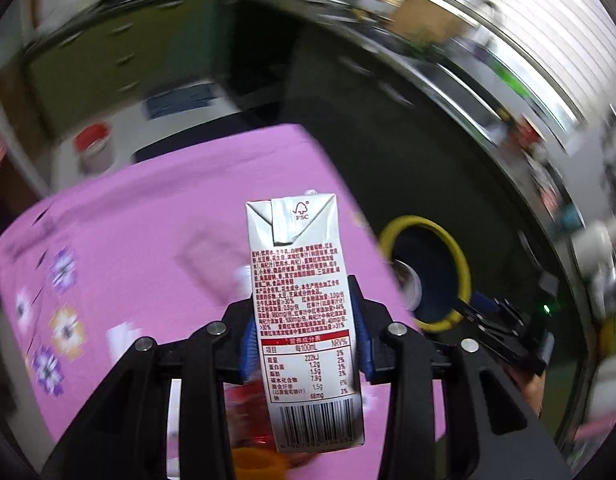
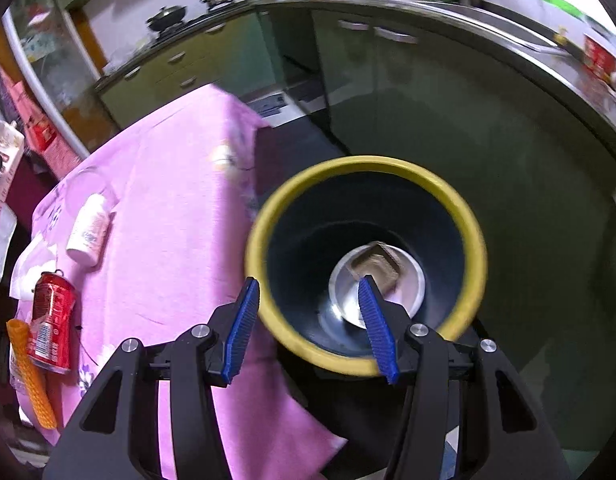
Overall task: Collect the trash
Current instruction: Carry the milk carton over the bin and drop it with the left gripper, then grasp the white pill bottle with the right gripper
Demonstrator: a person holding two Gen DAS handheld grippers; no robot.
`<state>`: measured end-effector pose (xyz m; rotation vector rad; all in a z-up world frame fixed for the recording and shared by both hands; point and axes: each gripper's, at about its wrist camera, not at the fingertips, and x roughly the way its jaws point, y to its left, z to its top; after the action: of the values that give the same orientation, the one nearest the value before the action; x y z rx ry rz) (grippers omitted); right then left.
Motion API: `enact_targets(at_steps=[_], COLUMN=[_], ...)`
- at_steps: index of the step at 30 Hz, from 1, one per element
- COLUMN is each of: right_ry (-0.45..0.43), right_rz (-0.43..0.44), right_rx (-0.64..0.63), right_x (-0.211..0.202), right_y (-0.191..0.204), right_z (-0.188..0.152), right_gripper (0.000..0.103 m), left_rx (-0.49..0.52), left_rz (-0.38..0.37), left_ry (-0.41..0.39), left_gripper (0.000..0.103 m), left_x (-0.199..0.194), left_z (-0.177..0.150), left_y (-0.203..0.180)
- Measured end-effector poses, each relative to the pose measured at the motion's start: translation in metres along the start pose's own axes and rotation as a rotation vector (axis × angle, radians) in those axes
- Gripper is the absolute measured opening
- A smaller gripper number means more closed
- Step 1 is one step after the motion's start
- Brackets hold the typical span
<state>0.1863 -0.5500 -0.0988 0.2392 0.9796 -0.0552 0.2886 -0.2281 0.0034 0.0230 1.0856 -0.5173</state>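
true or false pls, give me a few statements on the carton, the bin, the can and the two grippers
1. The left gripper is shut on a drink carton. True.
2. The bin has a red rim. False: its rim is yellow.
3. The bin is empty. False: a brown square packet and a silvery round container lie at the bottom.
4. The red soda can lies on the pink tablecloth. True.
5. The right gripper holds a white bottle. False: its jaws are open and empty; the white bottle lies on the cloth.
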Motion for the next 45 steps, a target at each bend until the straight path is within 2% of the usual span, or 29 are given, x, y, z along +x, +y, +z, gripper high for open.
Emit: enact_targets(at_steps=[3,7,12,16,18,22,24,27,29,31,33,37,39,43,45], right_ry=[-0.017,-0.038,-0.037,-0.027,-0.025,-0.025,-0.026,-0.025,-0.023,-0.019,-0.015,-0.017,-0.019,-0.015,0.005], right_rz=[-0.021,-0.046,-0.059,-0.065,-0.065,-0.060,-0.057,-0.052,-0.046,-0.040,-0.034,-0.011,0.008,0.068,0.121], right_rx=[0.031,0.069,0.117,0.153,0.169,0.181,0.178,0.168,0.156,0.140,0.116,0.039,-0.005,-0.113,-0.157], right_x=[-0.014,-0.029,-0.039,-0.039,-0.038,-0.038,-0.038,-0.038,-0.037,-0.037,-0.036,-0.037,-0.037,-0.033,-0.026], right_y=[-0.023,-0.051,-0.083,-0.104,-0.112,-0.117,-0.116,-0.109,-0.101,-0.093,-0.079,-0.038,-0.012,0.050,0.082], right_z=[-0.008,-0.022,-0.041,-0.051,-0.054,-0.058,-0.059,-0.058,-0.058,-0.055,-0.052,-0.040,-0.033,-0.018,-0.008], right_gripper=[0.052,0.052,0.052,0.052,0.056,0.057,0.057,0.057,0.057,0.057,0.057,0.057,0.057,0.057,0.057], left_rx=[0.084,0.197,0.299,0.333,0.330,0.328,0.321,0.302,0.277,0.261,0.241,0.180,0.143,0.060,0.009], left_rz=[-0.060,-0.137,-0.131,-0.099,-0.087,-0.085,-0.105,-0.154,-0.185,-0.205,-0.194,-0.132,-0.047,0.100,0.164], left_ry=[0.048,0.133,0.178,0.187,0.196,0.181,0.160,0.095,0.028,-0.051,-0.155,-0.346,-0.449,-0.560,-0.590], left_gripper=[0.037,0.037,0.037,0.038,0.056,0.059,0.059,0.064,0.071,0.072,0.078,0.088,0.091,0.094,0.094], left_x=[0.025,0.084,0.154,0.200,0.215,0.217,0.203,0.158,0.121,0.083,0.042,-0.023,-0.051,-0.072,-0.073], left_z=[0.005,0.013,0.017,0.020,0.021,0.022,0.025,0.029,0.029,0.025,0.016,-0.005,-0.023,-0.052,-0.062], left_y=[-0.050,-0.128,-0.193,-0.218,-0.223,-0.218,-0.214,-0.193,-0.171,-0.144,-0.107,-0.038,0.003,0.069,0.097])
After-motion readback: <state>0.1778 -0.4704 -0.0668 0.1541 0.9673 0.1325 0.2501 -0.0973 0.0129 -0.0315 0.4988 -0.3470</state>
